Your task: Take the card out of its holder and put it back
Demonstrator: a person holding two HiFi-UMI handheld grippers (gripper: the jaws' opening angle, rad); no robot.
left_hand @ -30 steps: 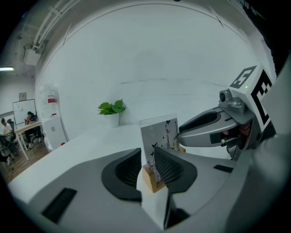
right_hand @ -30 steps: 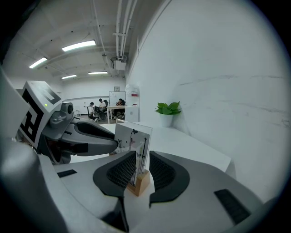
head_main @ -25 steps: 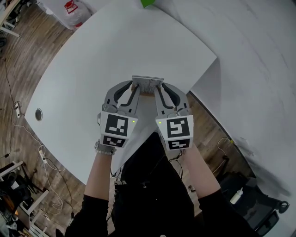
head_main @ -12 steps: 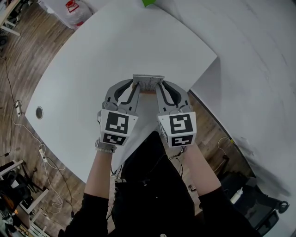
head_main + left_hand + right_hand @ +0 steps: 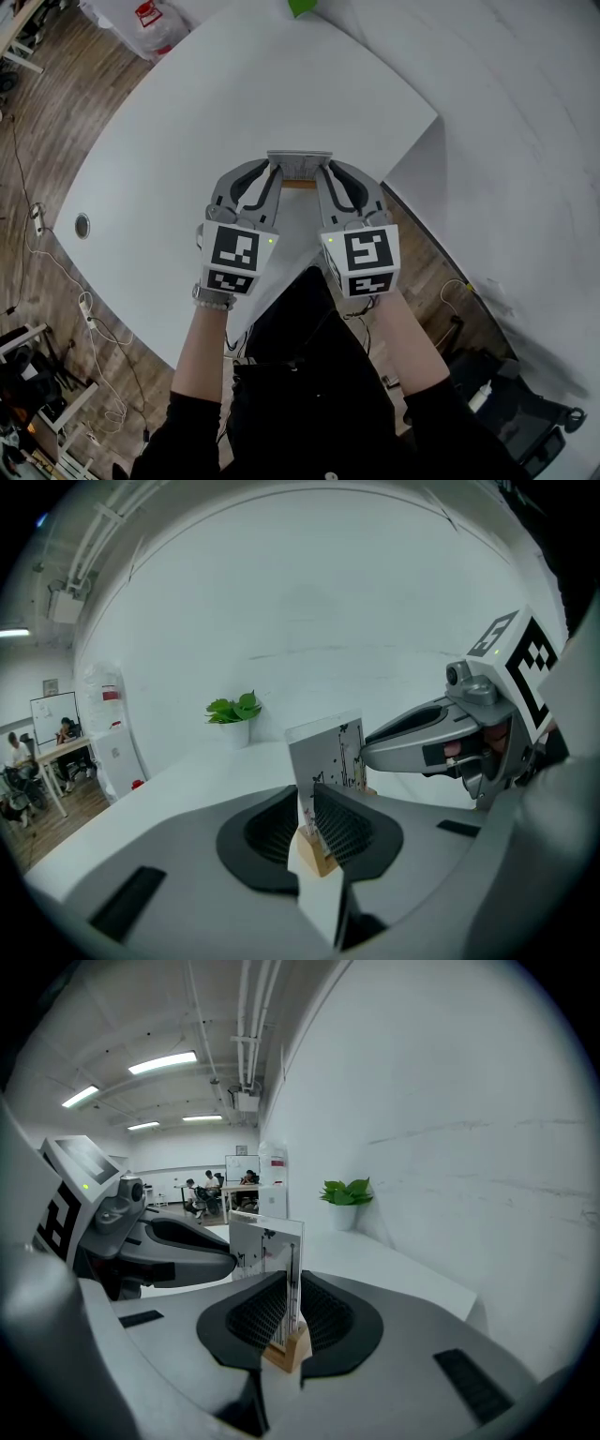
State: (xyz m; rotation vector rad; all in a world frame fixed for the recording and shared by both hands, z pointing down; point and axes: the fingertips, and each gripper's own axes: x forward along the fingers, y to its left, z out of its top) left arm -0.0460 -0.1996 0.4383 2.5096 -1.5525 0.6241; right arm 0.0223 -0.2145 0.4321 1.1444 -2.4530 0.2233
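Note:
A white printed card (image 5: 299,165) stands upright in a small wooden holder (image 5: 299,185) near the white table's (image 5: 187,122) front edge. My left gripper (image 5: 274,172) is shut on the card's left end and my right gripper (image 5: 325,172) on its right end. In the left gripper view the card (image 5: 326,752) runs between the ribbed pads (image 5: 345,829), with the holder block (image 5: 317,857) just below them. The right gripper view has the card (image 5: 267,1246) edge-on between its pads (image 5: 255,1314), over the holder (image 5: 286,1351).
A potted green plant (image 5: 234,714) (image 5: 345,1200) stands at the table's far side by the white wall. A round cable hole (image 5: 82,225) lies at the table's left. The table edge and wooden floor (image 5: 422,253) are right behind the grippers. A white bag (image 5: 145,21) sits on the floor, far left.
The right gripper has shifted slightly toward me and the card and holder sit a touch farther up the view. Both grips look unchanged.

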